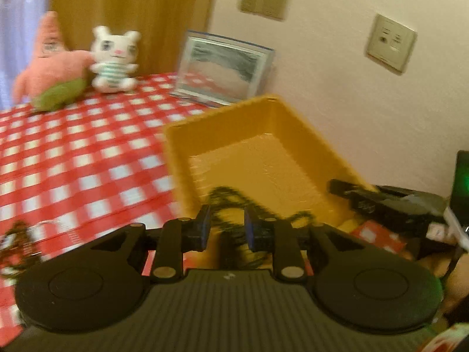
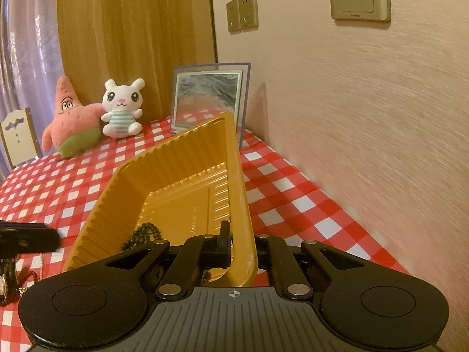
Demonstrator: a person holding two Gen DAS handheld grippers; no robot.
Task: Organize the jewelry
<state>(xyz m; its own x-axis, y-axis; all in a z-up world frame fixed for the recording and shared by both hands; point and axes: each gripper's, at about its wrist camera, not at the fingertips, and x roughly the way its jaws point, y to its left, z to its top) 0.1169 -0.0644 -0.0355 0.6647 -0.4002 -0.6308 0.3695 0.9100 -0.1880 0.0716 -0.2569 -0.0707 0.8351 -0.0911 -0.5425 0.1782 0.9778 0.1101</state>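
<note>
Checked cloth covers the table [image 2: 293,187], where the right gripper [image 2: 239,246] clamps the tray [image 2: 176,182] rim near the wall edge, apparently tilting it to receive jewelry. Left gripper [image 1: 227,226] fingers stand apart above a black necklace [image 2: 143,234] lying inside the tray's near end.

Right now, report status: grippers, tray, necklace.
Right hand-held gripper shut on gold tray rim, tray tilted. Left hand-held gripper open over black necklace in tray. Nothing blocking.
</note>
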